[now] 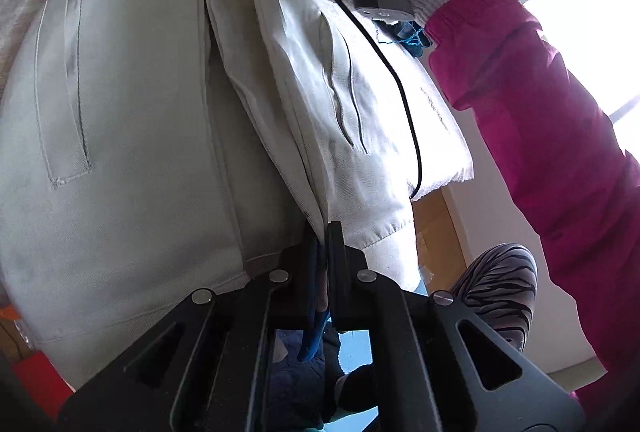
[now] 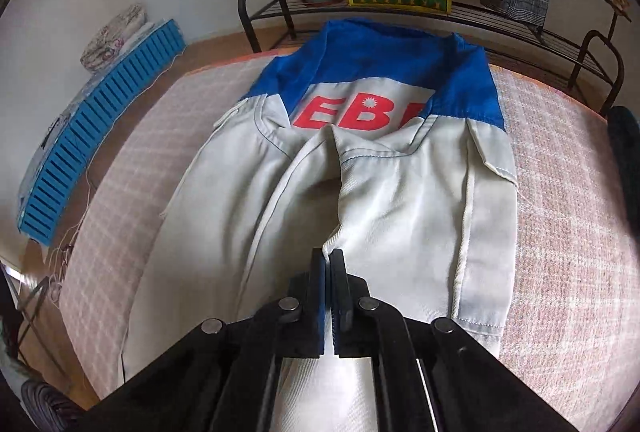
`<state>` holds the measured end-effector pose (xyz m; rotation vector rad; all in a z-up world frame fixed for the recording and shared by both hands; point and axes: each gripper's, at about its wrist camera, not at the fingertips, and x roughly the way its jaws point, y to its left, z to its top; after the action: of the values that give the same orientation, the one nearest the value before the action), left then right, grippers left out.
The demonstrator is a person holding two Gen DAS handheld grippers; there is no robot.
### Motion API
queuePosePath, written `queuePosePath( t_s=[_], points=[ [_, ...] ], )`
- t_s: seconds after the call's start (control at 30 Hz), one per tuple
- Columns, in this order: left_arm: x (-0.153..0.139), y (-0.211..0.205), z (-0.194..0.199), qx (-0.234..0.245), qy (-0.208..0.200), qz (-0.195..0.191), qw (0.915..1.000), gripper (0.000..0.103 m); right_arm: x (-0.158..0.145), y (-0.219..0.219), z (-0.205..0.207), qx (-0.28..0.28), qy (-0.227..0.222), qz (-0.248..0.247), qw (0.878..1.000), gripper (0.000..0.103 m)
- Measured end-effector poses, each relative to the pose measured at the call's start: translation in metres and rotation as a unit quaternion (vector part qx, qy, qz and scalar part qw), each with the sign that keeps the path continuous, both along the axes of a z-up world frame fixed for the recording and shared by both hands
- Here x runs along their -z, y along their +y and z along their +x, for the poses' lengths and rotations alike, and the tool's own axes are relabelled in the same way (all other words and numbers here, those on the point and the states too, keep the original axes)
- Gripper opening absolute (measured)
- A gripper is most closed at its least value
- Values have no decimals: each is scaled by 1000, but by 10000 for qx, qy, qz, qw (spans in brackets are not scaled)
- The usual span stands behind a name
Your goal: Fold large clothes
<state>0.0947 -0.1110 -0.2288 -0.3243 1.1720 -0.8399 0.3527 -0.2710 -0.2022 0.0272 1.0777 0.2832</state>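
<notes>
Pinched between the pressed-together fingers of the right gripper (image 2: 329,264) is the near hem of the white-and-blue jacket (image 2: 360,168), spread on the pink bedcover (image 2: 560,192). Another fold is clamped by the left gripper (image 1: 325,232). Thin cloth could slip, so the fold might skew.

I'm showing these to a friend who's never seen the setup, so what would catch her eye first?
Probably the grey and blue jacket spread on the pink checked blanket, with big red letters across its back. Next, the right claw shut on its hem in the middle foreground. In the left view, the pink sleeve at the right stands out against the bright window.
</notes>
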Motion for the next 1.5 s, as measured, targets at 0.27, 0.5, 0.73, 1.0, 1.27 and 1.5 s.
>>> queuePosePath(
  t_s=[0.27, 0.5, 0.73, 1.0, 1.27, 1.5],
  points=[
    [-8, 18, -8, -165, -59, 105, 9998, 2, -7, -18, -20, -18, -84, 875, 9961, 22],
    [-24, 34, -13, -670, -137, -366, 9970, 34, -59, -88, -140, 136, -743, 737, 9944, 22],
    [-14, 17, -1, -731, 51, -64, 9973, 34, -18, -111, -231, 163, -662, 442, 9967, 22],
    [0, -9, -7, -498, -489, 851, 9939, 10, 29, -89, -257, -231, -354, -65, 9991, 24],
    [-45, 56, -24, -1022, -884, 616, 9889, 49, 14, -115, -274, 23, -375, 149, 9992, 38],
    [-32, 146, -6, -2182, -502, 624, 9726, 49, 3, -119, -291, 155, -387, 796, 9960, 53]
  ],
)
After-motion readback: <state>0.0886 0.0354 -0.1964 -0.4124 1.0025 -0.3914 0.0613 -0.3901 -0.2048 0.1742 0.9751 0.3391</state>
